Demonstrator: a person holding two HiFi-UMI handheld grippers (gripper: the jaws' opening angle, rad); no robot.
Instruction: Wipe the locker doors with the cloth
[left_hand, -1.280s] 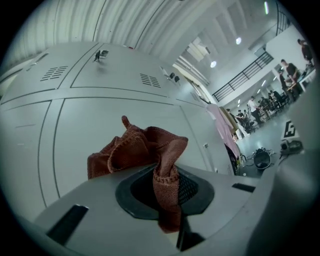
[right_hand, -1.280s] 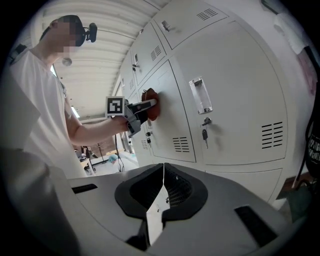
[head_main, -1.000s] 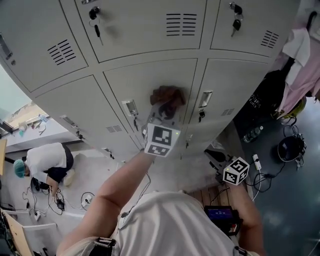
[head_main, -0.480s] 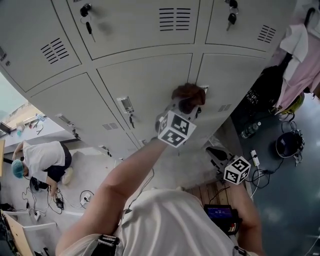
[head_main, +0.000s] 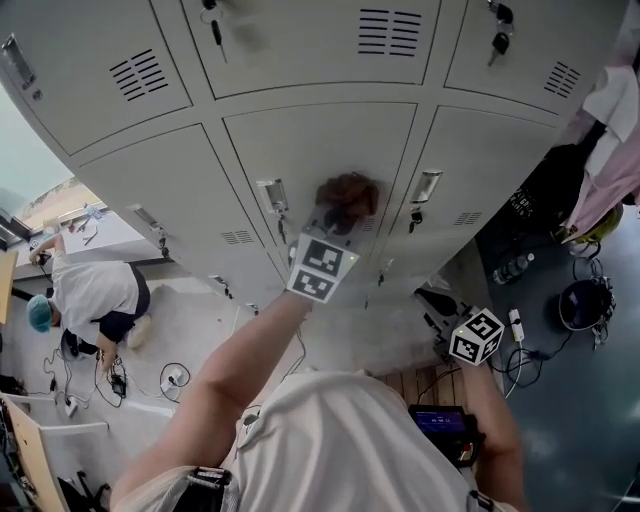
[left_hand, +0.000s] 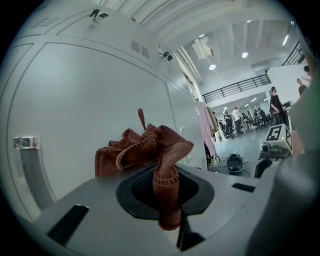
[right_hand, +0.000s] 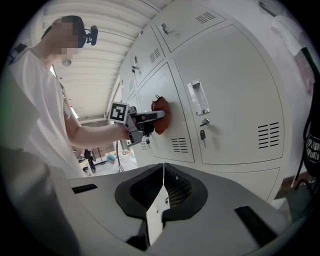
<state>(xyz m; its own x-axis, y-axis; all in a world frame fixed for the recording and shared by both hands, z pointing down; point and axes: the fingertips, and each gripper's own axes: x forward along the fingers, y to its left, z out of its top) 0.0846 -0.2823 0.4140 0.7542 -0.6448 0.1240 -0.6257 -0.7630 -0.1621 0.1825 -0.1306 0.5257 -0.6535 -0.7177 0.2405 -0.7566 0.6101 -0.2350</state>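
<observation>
A crumpled reddish-brown cloth (head_main: 346, 195) is pressed against the middle grey locker door (head_main: 310, 150). My left gripper (head_main: 335, 222) is shut on the cloth (left_hand: 150, 150), which bunches out past the jaws against the door face (left_hand: 85, 105). The right gripper view shows the same cloth (right_hand: 161, 114) on the door near its handle (right_hand: 198, 97). My right gripper (head_main: 472, 338) hangs low at the right, away from the lockers; its jaws (right_hand: 163, 192) are shut with nothing between them.
Keys hang from locks on the upper doors (head_main: 216, 32) and on the neighbouring door (head_main: 415, 218). Clothes (head_main: 610, 150) hang at the right edge. A crouching person (head_main: 90, 300) works on the floor at the left amid cables. A bottle (head_main: 508, 268) and gear lie at the right.
The left gripper with the cloth swept right across the door to its handle edge, then back left toward the door's middle. The right gripper stayed put.
</observation>
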